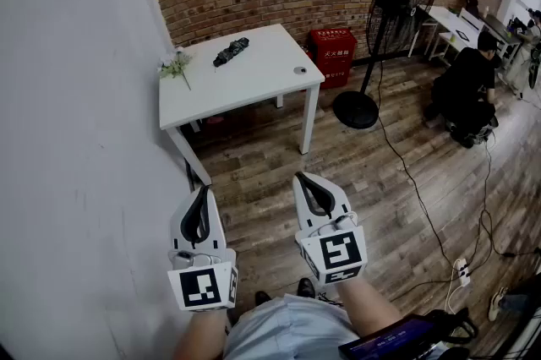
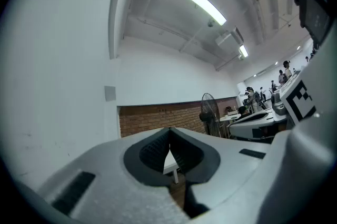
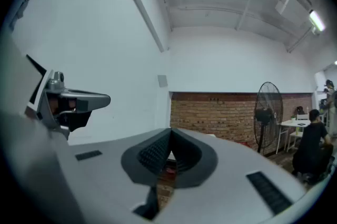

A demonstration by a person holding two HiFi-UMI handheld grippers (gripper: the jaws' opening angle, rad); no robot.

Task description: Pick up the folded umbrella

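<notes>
The folded black umbrella (image 1: 231,51) lies on a white table (image 1: 254,84) against the brick wall, far ahead of both grippers. My left gripper (image 1: 205,193) is held low near the white wall, its jaws closed tip to tip with nothing between them. To its right, my right gripper (image 1: 299,179) is level and likewise shut and empty. In the left gripper view the left gripper (image 2: 169,131) shows its tips touching, with a table leg seen through the gap below. The right gripper view shows the right gripper (image 3: 170,132) with tips meeting too. The umbrella is hidden in both gripper views.
A small plant sprig (image 1: 176,65) and a small round object (image 1: 300,70) also sit on the table. A red box (image 1: 330,55) stands by the wall, next to a pedestal fan (image 1: 385,20) with a trailing cable. A person (image 1: 467,88) crouches at right on the wooden floor.
</notes>
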